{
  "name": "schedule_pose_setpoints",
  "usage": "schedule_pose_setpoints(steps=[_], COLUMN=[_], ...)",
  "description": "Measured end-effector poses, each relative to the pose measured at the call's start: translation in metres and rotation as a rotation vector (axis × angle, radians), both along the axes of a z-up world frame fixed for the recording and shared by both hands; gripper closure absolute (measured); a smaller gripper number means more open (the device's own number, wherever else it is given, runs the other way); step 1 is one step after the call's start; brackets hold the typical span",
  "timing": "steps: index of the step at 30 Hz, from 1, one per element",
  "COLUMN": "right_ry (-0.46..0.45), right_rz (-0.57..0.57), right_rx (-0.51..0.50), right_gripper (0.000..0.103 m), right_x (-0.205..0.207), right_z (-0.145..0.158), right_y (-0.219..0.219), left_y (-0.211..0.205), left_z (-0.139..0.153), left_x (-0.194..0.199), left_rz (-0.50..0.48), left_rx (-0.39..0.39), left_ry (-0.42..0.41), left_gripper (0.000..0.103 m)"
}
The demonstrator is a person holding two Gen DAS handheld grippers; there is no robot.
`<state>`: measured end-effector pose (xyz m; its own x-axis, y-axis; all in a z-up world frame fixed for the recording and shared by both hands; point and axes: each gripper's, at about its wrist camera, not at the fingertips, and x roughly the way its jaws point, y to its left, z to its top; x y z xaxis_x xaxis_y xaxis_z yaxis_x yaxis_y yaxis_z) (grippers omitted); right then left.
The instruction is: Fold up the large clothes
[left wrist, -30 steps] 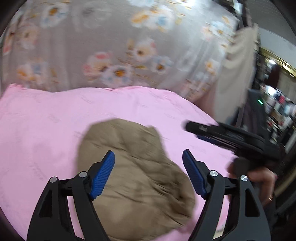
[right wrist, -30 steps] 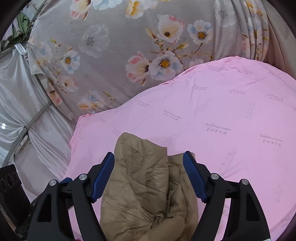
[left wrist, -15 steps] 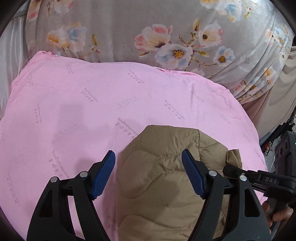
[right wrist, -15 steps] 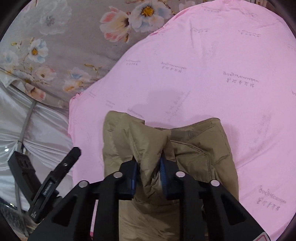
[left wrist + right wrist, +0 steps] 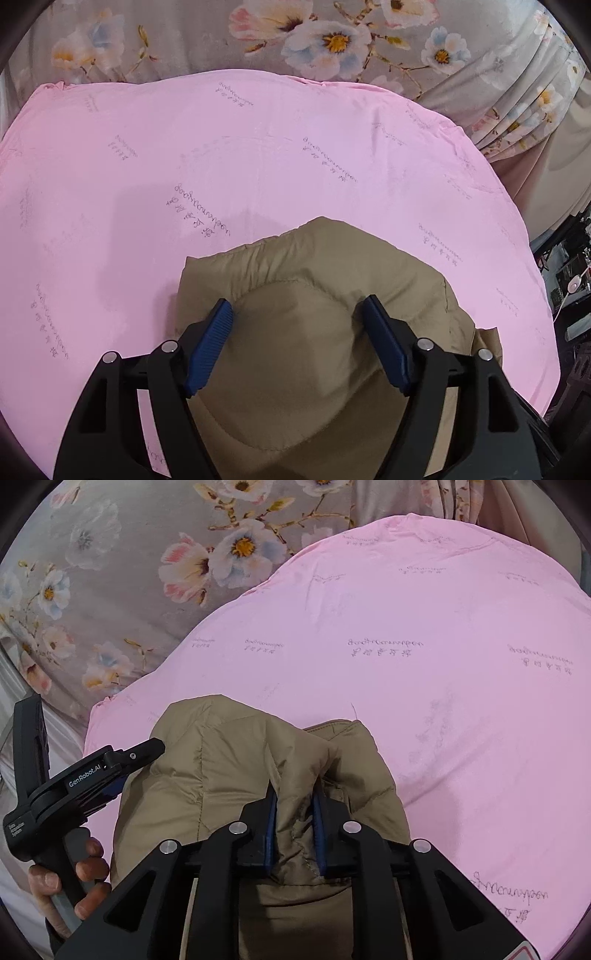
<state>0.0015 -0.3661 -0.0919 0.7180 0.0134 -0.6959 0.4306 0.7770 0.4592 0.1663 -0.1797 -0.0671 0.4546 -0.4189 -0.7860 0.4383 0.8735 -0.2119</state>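
A tan quilted puffer jacket [image 5: 314,280] lies bunched on a pink sheet [image 5: 221,166]. My left gripper [image 5: 297,314] is open, its blue pads straddling a bulge of the jacket without pinching it. In the right wrist view my right gripper [image 5: 295,801] is shut on a raised ridge of the jacket [image 5: 236,753]. The left gripper [image 5: 110,775] also shows there, at the jacket's left edge, held by a hand.
The pink sheet [image 5: 461,664] covers a rounded surface and stretches far and to the right. A grey floral fabric [image 5: 332,40] hangs behind it. Dark furniture and clutter [image 5: 569,288] stand past the sheet's right edge.
My right gripper has closed on a fold of the jacket. My left gripper has come down closer over the jacket, still open.
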Motion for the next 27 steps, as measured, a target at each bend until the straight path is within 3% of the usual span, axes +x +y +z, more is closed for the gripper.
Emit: schedule_pose_setpoints(steps=[15,27], right_ry=[-0.036,-0.073], right_rz=[0.008,0.001], right_rx=[-0.018,-0.028], right_gripper=[0.084,0.084], right_x=[0.003,0.002], right_z=[-0.031,-0.039], right_y=[-0.001,0.001], left_y=[-0.022,-0.032], left_z=[-0.031,-0.042], left_x=[-0.011,-0.016], left_rz=[0.024,0.04], left_rx=[0.11,0.152], left_ry=[-0.161,-0.229], left_gripper=[0.021,0.019])
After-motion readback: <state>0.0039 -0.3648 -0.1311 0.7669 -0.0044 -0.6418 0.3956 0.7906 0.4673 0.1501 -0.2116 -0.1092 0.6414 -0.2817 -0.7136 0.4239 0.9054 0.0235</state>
